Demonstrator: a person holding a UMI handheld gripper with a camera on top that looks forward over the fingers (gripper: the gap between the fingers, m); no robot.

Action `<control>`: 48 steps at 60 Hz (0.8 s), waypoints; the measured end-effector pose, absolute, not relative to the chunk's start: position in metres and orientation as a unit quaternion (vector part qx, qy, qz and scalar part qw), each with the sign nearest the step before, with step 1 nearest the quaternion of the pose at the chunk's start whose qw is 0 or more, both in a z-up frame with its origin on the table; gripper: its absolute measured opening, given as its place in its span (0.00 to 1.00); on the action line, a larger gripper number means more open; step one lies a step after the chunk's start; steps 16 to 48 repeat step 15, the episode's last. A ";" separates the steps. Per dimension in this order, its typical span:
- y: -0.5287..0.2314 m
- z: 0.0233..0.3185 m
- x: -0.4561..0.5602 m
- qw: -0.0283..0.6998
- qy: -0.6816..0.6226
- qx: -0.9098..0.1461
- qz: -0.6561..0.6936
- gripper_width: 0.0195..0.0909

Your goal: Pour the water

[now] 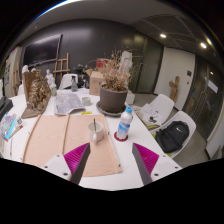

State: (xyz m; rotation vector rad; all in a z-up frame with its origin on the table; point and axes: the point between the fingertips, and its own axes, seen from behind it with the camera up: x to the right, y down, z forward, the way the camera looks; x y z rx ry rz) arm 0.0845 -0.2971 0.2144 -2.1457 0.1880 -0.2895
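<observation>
gripper (110, 158): fingers spread wide, nothing clamped; magenta pads (76, 154) at lower centre of frame, left and right
clear cup (96, 133): lower centre, standing on the white table (20, 150) between the fingers, gap on both sides, straw in it
water bottle (124, 123): centre of frame, blue label, upright, just right of the cup and a little beyond the fingers, not between them
brown paper sheets (60, 135): flat under and left of the cup
potted dry plant (114, 92): upper centre, behind the bottle
black backpack (172, 137): right of frame, on a white chair (186, 118)
</observation>
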 end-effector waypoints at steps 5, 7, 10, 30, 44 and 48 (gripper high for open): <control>-0.307 0.213 0.075 0.463 0.082 -0.876 -0.105 0.92; -0.311 0.214 0.074 0.464 0.082 -0.876 -0.108 0.93; -0.316 0.212 0.074 0.458 0.079 -0.878 -0.111 0.92; -0.319 0.206 0.073 0.449 0.071 -0.883 -0.114 0.93; -0.319 0.206 0.073 0.449 0.071 -0.883 -0.114 0.93; -0.319 0.206 0.073 0.449 0.071 -0.883 -0.114 0.93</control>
